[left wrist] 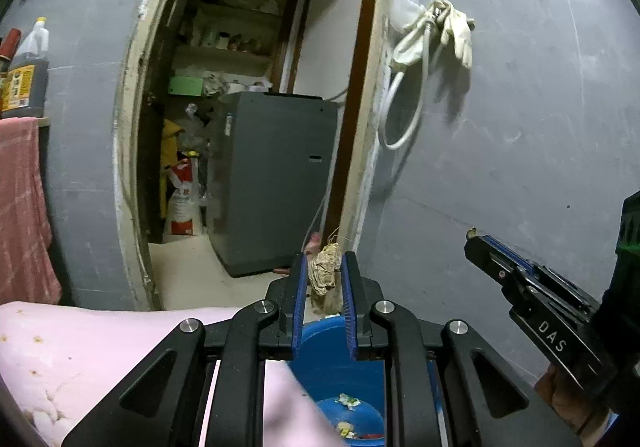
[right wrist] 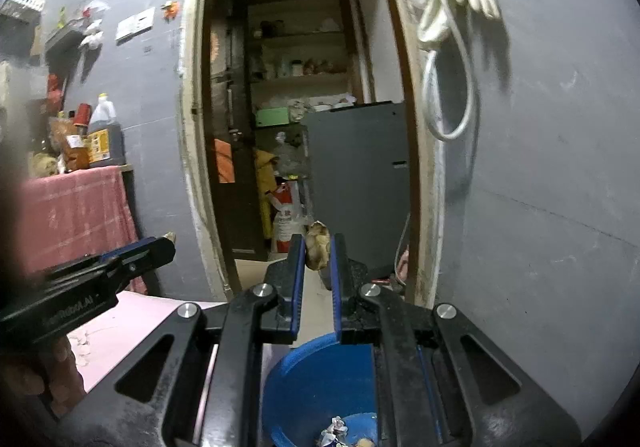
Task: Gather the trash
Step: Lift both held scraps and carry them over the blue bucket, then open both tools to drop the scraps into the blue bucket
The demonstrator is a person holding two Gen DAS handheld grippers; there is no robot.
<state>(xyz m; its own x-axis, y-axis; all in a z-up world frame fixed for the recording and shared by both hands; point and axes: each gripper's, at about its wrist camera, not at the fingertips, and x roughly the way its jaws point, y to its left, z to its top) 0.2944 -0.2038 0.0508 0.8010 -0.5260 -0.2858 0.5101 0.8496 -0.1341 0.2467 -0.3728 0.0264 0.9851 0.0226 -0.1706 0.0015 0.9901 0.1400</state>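
Your left tongs (left wrist: 325,279) are clamped on a crumpled scrap (left wrist: 323,272), and your right tongs (right wrist: 317,253) pinch another wad (right wrist: 317,250). Both hang above the blue bin (right wrist: 316,375), near you, with litter already inside. What's left, seemingly: dropping both in.

1. Left gripper (left wrist: 324,271) clamps a crumpled brown scrap (left wrist: 323,270) between its blue pads.
2. Blue bin (left wrist: 320,343) below the jaws, bits of litter inside.
3. Right gripper (left wrist: 472,236) at right edge, a small scrap at its tip.
4. Pink cloth (left wrist: 80,359) lower left.
5. Grey appliance (left wrist: 276,175) stands beyond the doorway.
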